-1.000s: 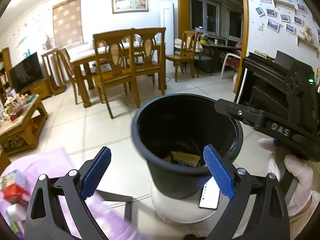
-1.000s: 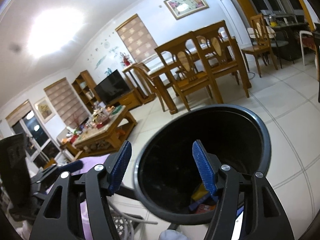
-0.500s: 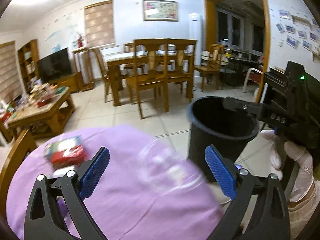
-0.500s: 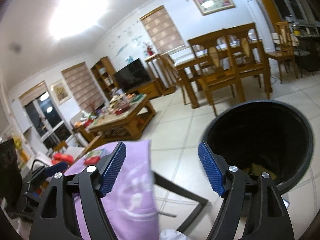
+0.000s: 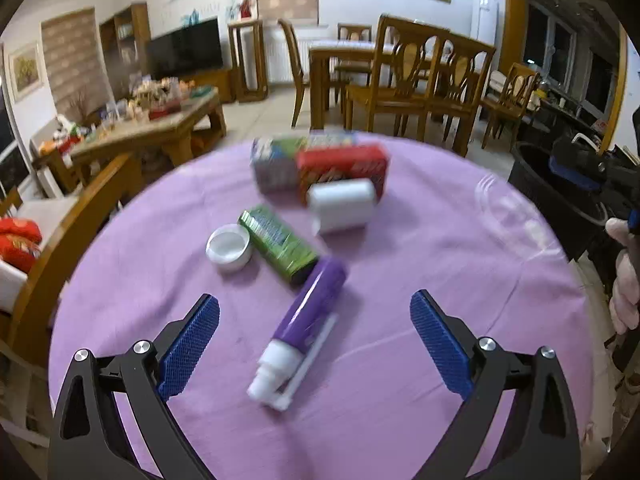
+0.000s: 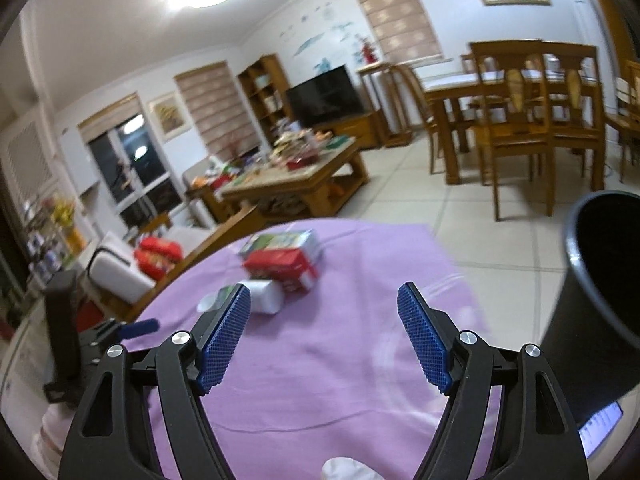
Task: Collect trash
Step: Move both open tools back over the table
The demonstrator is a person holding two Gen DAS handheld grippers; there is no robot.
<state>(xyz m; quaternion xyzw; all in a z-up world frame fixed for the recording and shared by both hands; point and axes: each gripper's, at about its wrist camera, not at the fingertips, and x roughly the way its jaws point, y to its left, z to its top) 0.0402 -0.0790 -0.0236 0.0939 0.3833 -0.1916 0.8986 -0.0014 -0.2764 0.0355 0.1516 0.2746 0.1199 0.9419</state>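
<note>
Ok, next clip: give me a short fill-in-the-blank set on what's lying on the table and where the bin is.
1. The round table is covered by a ____ cloth.
2. The purple tube lies between the open jaws of the ____ gripper.
3. The white lid lies touching the ____ box.
4. Seen from the right gripper, the black trash bin stands off the table's ____ side.

Missing words: purple; left; green; right

Three cartons (image 5: 342,170), seemingly; two white jars (image 5: 229,247); one tube (image 5: 308,316).
</note>
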